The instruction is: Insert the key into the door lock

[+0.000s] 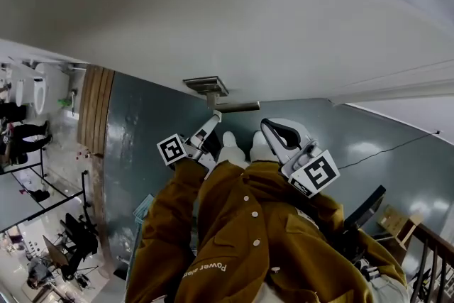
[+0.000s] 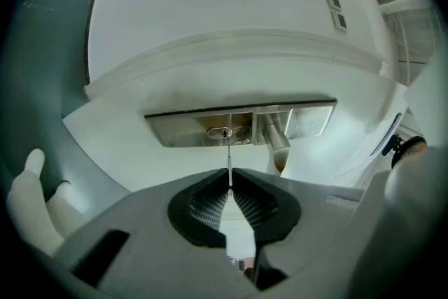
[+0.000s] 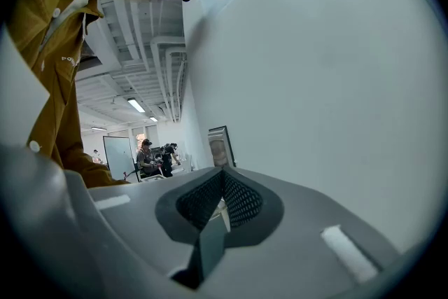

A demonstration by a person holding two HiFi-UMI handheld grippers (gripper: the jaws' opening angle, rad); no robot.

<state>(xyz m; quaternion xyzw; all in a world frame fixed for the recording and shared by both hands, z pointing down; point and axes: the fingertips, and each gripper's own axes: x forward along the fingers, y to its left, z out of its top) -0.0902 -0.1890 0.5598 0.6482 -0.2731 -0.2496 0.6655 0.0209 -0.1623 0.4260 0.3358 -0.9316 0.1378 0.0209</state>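
Note:
A thin metal key [image 2: 229,161] is pinched edge-on in my left gripper [image 2: 229,182], which is shut on it. The blade points straight at the keyhole [image 2: 220,132] in the steel lock plate [image 2: 308,119] on the white door [image 2: 231,17]. Its tip sits just below and right of the slot; contact cannot be told. A lever handle [image 2: 278,140] juts out right of the keyhole. In the head view the left gripper [image 1: 215,117] is held up to the lock plate [image 1: 206,86]. My right gripper [image 1: 268,128] hangs back beside it, shut [image 3: 222,175] and empty, along the door's face [image 3: 329,66].
My brown jacket [image 1: 241,238] and white shoes [image 1: 230,149] fill the space below the door on the teal floor [image 1: 135,131]. Two wall switches [image 2: 336,10] sit right of the door. A wooden strip [image 1: 94,106] and a room with desks lie at the left.

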